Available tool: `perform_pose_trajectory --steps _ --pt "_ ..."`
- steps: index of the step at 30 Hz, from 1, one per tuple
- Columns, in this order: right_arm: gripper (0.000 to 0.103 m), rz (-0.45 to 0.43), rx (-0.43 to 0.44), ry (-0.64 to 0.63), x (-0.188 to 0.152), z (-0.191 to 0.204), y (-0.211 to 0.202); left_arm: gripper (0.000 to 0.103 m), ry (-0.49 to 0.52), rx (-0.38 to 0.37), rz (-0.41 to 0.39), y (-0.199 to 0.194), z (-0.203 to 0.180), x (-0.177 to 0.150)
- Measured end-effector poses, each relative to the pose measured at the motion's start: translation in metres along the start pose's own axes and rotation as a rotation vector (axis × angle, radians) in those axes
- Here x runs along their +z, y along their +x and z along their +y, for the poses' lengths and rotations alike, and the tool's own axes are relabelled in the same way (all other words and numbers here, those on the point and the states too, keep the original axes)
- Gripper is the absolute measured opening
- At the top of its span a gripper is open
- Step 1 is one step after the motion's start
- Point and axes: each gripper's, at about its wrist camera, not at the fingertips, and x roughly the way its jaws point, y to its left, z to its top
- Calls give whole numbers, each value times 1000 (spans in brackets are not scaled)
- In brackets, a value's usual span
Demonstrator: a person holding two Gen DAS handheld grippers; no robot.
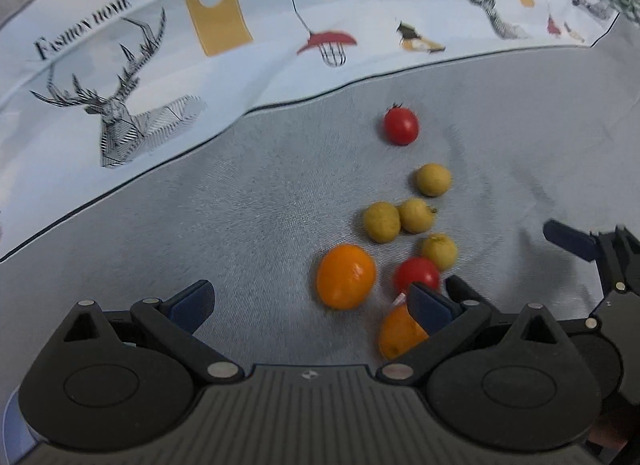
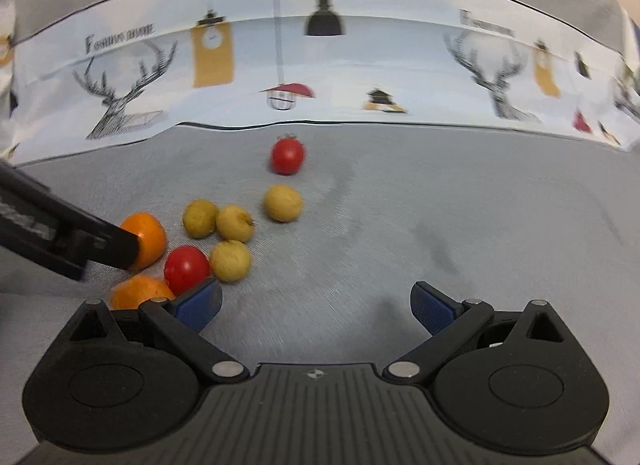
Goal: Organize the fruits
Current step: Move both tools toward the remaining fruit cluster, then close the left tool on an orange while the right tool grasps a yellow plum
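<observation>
Loose fruit lies on a grey cloth (image 1: 248,193). In the left wrist view an orange (image 1: 346,276) sits just ahead of my open left gripper (image 1: 312,301), and a second orange (image 1: 398,335) is partly hidden under its right finger. A red tomato (image 1: 416,273) lies beside them, another tomato (image 1: 401,125) farther off, and several yellow-green fruits (image 1: 382,221) between. My right gripper (image 2: 316,305) is open over bare cloth, right of the pile; its left fingertip nears a tomato (image 2: 187,268). The far tomato (image 2: 287,156) and yellow fruits (image 2: 231,260) lie ahead.
A printed cloth with deer heads and lamps (image 1: 120,113) covers the far side beyond the grey cloth. The left gripper's finger (image 2: 100,243) reaches in from the left in the right wrist view, in front of an orange (image 2: 148,235). Bare grey cloth (image 2: 460,217) spreads to the right.
</observation>
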Motion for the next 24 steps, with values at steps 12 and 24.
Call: perform_pose_trajectory --steps 12,24 --pt "97 -20 29 -18 7 0 25 101 -24 -102 35 25 26 12" --pt "80 -42 45 -29 5 2 21 61 72 -115 42 27 4 4"
